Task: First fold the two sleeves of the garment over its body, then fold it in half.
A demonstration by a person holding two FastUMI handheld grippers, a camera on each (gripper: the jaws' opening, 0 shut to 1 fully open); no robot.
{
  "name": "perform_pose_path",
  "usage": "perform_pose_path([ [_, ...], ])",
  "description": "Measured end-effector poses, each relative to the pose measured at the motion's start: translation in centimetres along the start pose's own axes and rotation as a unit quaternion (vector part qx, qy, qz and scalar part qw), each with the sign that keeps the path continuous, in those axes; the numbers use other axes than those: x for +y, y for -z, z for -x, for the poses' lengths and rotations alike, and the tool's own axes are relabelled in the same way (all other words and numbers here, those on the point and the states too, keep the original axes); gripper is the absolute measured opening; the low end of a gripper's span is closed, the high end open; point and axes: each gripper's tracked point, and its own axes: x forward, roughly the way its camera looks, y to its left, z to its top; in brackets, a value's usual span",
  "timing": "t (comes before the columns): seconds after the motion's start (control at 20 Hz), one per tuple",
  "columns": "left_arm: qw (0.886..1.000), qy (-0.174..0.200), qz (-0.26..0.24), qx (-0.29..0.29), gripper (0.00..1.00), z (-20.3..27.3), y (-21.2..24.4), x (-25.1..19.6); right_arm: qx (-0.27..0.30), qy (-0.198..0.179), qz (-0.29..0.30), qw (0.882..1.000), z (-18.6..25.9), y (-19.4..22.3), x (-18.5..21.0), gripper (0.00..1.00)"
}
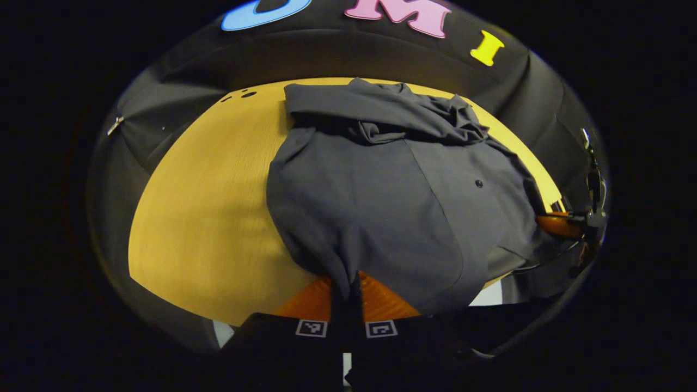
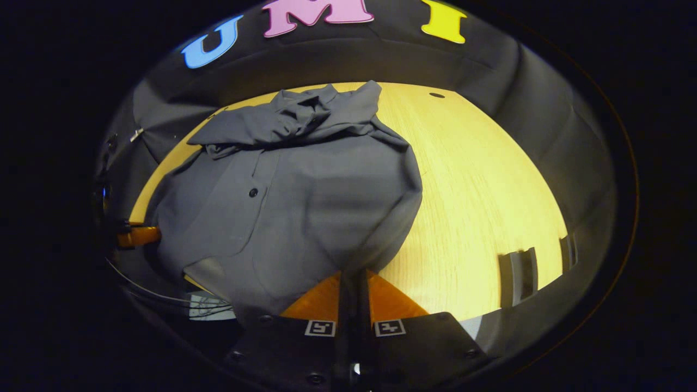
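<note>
Lying rumpled on the yellow wooden table [image 1: 207, 218], the dark grey garment [image 1: 381, 207] has sleeves bunched at its far end, while the left gripper [image 1: 346, 288] and right gripper [image 2: 354, 283] each pinch its near hem

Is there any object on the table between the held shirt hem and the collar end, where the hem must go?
Nothing visible. Both grippers, left and right, pinch the shirt hem; only the bunched folded sleeves lie there.
</note>
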Motion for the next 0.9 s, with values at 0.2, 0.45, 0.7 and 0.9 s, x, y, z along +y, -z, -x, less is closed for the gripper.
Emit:
perform_pose_path([
  [0.2,0.999,0.001,-0.006,-0.050,0.06,1.5,-4.0,-0.5,-0.044,-0.013,-0.016,0.999,1.5,-4.2,-0.6,0.05],
  [0.45,0.995,0.006,0.018,-0.100,0.06,3.5,-9.5,-1.1,-0.106,-0.023,-0.032,0.994,3.8,-9.8,-1.3,0.05],
  [0.7,0.993,0.019,0.040,-0.112,0.06,4.0,-12.3,-2.4,-0.119,-0.037,-0.039,0.991,4.0,-11.1,-0.7,0.05],
  [0.9,0.988,0.022,0.027,-0.152,0.06,5.5,-15.7,-3.1,-0.169,-0.055,-0.047,0.983,4.7,-16.1,0.7,0.05],
])
